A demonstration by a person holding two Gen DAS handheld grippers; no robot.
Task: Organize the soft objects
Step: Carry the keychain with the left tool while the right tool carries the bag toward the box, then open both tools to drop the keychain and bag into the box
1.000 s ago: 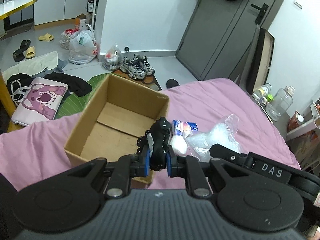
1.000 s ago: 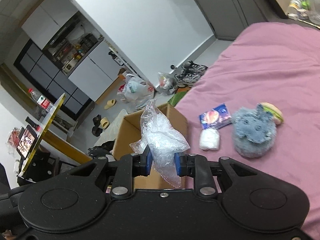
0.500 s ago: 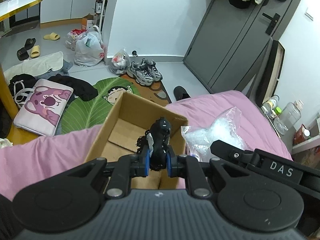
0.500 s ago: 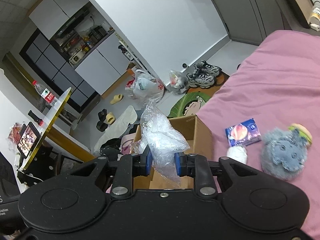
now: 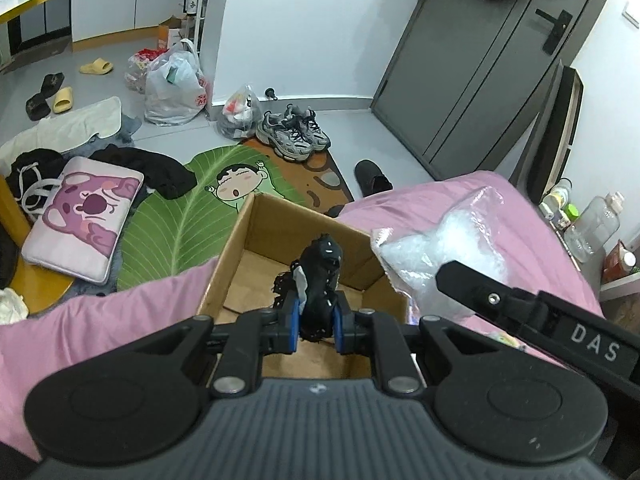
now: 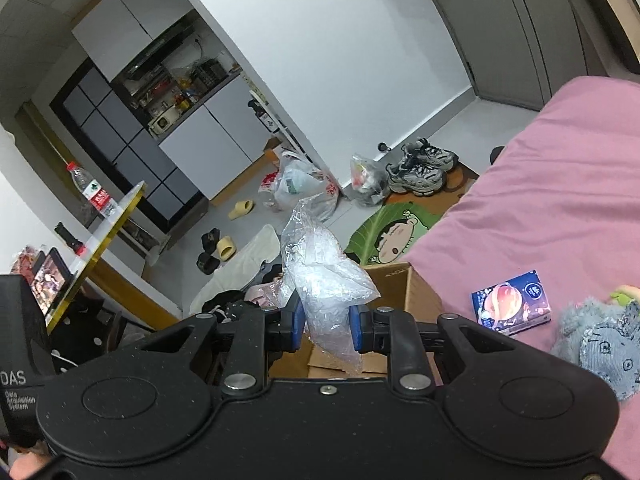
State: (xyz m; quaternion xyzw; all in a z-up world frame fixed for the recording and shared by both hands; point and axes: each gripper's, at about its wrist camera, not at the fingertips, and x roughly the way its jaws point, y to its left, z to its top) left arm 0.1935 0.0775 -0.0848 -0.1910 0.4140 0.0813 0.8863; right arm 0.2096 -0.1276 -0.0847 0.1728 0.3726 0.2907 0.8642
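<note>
On the left, the left gripper [image 5: 316,326] stays clamped tight on a black soft item [image 5: 318,276], and over the last second it has travelled across the pink bed [image 5: 92,332] until the item hangs over the open cardboard box [image 5: 288,228], whose floor looks bare. To its right, the right gripper [image 6: 326,326] keeps its narrow pinch on a clear plastic bag of white filling [image 6: 320,276] and has drifted toward the box rim too. Both loads now seem placed for dropping in. Farther right, a blue packet [image 6: 512,308] and a grey plush toy [image 6: 600,344] lie on the bed, still to be collected.
</note>
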